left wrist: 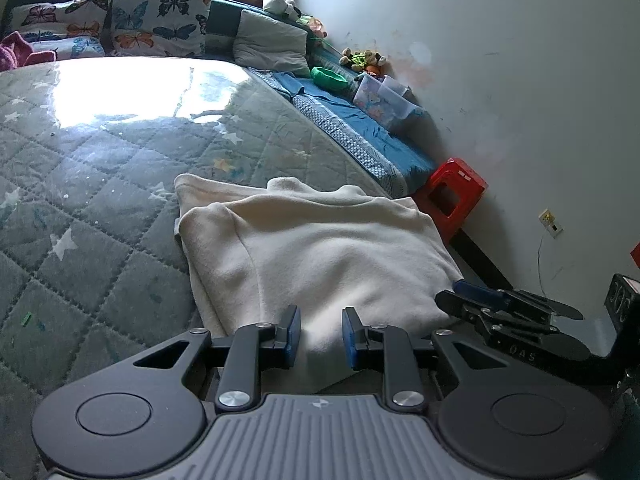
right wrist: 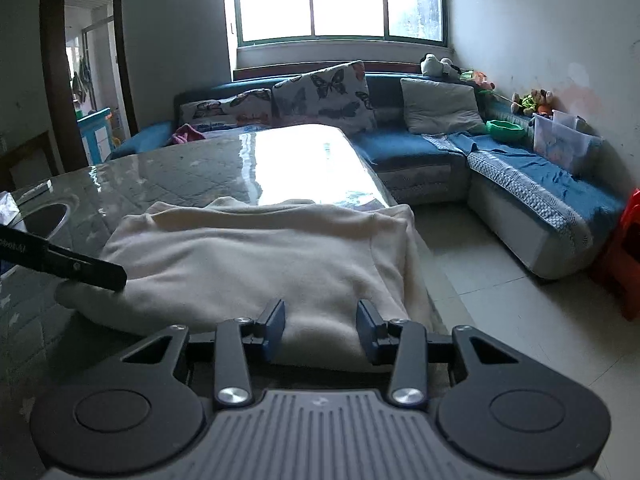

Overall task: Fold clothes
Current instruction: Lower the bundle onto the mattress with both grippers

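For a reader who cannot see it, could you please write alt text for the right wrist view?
A cream garment, partly folded, lies at the near edge of a glossy quilted table, with the right gripper low over its near hem, jaws apart. The left gripper reaches in from the left, and a blue sofa sits under a bright window behind.

On my right tool, seen from the left wrist, pale letters read roughly "OAS". On my left tool, at the right view's edge, only a cut-off fragment showed, illegible.
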The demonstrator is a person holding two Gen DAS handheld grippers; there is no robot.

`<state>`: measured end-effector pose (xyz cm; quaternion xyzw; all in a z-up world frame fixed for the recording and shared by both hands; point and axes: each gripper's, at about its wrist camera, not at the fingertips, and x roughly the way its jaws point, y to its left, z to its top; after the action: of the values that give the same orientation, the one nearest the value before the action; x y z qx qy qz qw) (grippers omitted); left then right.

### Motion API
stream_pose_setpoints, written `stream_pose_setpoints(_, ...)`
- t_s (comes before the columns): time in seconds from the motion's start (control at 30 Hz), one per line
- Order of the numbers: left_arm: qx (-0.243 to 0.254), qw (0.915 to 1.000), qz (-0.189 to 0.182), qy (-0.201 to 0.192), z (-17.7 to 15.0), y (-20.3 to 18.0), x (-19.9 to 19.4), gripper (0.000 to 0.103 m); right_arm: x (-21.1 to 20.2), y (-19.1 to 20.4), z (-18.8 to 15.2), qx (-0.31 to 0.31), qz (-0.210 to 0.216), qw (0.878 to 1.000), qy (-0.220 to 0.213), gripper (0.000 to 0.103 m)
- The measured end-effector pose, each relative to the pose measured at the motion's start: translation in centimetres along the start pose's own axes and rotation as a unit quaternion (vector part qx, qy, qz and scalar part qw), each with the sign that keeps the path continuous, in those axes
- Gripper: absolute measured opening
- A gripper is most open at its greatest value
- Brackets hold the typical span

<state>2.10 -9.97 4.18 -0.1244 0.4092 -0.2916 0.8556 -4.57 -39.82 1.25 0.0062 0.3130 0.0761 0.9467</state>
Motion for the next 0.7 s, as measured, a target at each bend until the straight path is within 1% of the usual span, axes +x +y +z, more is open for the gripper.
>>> stream_pose_setpoints(0.23,0.001,1.0000,-0.004,0.000,0.0,0.0,-0.5,0.024,-0.7,0.3,0.1,-0.008,-0.002,1.000,0.010,0.039)
stream_pose_setpoints(0.33,0.009,0.9999,-0.001,-0.009,0.2,-0.3,-1.2,0.024,-1.3,0.7,0.8,-0.014,-0.004,1.000,-0.004,0.039)
stream_pose_setpoints(0.5,0.010,0.9997,0.010,-0.018,0.1,0.0,-1.9,0.024,-1.3,2.1,1.6,-0.031,0.014,0.999,-0.015,0.039)
stream_pose_setpoints(0.6,-0.003,0.9998,0.016,-0.011,-0.3,0.6,-1.5,0.024,-0.4,2.8,1.3,-0.035,0.019,0.999,-0.006,0.039)
stream_pose_setpoints(0.7,-0.007,0.9998,0.018,-0.010,-0.4,0.8,-1.5,0.024,0.1,3.2,0.9,-0.043,0.015,0.999,0.003,0.040)
